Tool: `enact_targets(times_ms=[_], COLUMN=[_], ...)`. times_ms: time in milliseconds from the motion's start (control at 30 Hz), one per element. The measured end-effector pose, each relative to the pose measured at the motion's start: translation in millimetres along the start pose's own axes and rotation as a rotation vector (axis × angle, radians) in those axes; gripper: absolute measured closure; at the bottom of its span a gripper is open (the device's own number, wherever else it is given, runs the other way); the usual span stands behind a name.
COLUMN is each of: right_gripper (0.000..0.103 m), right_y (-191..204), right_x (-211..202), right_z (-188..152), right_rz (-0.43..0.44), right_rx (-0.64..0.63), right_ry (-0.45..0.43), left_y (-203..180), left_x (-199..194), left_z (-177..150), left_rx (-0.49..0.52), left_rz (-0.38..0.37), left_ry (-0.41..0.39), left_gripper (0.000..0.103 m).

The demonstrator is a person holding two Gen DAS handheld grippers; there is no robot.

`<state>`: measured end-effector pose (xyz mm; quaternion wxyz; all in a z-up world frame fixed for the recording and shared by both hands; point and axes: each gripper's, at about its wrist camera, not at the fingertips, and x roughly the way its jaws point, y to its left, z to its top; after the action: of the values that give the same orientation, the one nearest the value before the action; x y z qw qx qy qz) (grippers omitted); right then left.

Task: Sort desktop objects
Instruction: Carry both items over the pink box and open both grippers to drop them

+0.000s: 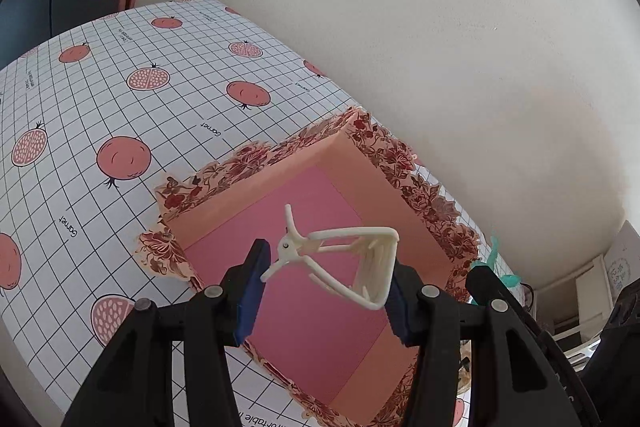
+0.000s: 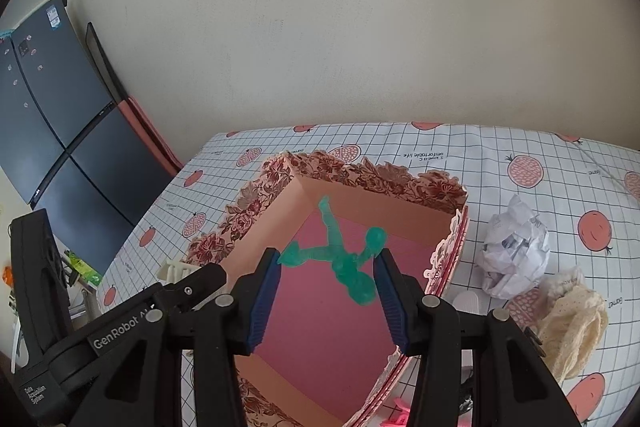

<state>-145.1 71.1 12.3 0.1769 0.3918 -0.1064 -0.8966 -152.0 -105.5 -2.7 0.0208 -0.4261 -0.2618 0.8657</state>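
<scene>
Plain off-white wall [image 2: 320, 27] fills the background behind a table covered with a white grid-patterned cloth printed with pink pomegranates [image 1: 120, 99]. On the cloth sits a square open box with a pink floor, peach inner walls and a scalloped rim of dark red flowers [image 1: 404, 171]; nothing lies on the parts of its floor that show.

Seen from the left wrist, the left gripper [image 1: 320, 291] holds a cream plastic claw hair clip [image 1: 352, 259] between its blue pads, at a middling width. The clip hangs over the box floor, its hinge toward 9 o'clock and its curved teeth toward 3 o'clock.

Seen from the right wrist, the right gripper [image 2: 326, 291] is clamped on a translucent green plastic jointed figure [image 2: 344, 259], gripped across its arms, with one leg reaching toward 12 o'clock. It too hangs over the box interior. From this view the left gripper's black body comes in at 8 o'clock.

On the cloth at 3 o'clock of the box lie a crumpled ball of white paper [image 2: 516, 247] and, nearer, a cream lace fabric piece [image 2: 572, 327]. A dark blue-grey four-door refrigerator [image 2: 60, 131] stands at 9 o'clock.
</scene>
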Motion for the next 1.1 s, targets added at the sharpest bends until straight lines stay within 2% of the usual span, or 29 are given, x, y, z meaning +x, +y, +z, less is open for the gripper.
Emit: enact_targets(times_ms=[333, 1100], right_gripper=[0.051, 0.045], right_y=[8, 11], right_x=[21, 25], right_z=[-6, -7], right_rz=[-0.019, -0.033], right_rx=[-0.007, -0.005], right_ry=[0.055, 0.081], left_y=[8, 10], left_x=[8, 7], left_z=[2, 4], left_rx=[-0.019, -0.025], left_rz=[0.014, -0.004], left_ry=[0.026, 0.033], left_gripper=[0.049, 0.048])
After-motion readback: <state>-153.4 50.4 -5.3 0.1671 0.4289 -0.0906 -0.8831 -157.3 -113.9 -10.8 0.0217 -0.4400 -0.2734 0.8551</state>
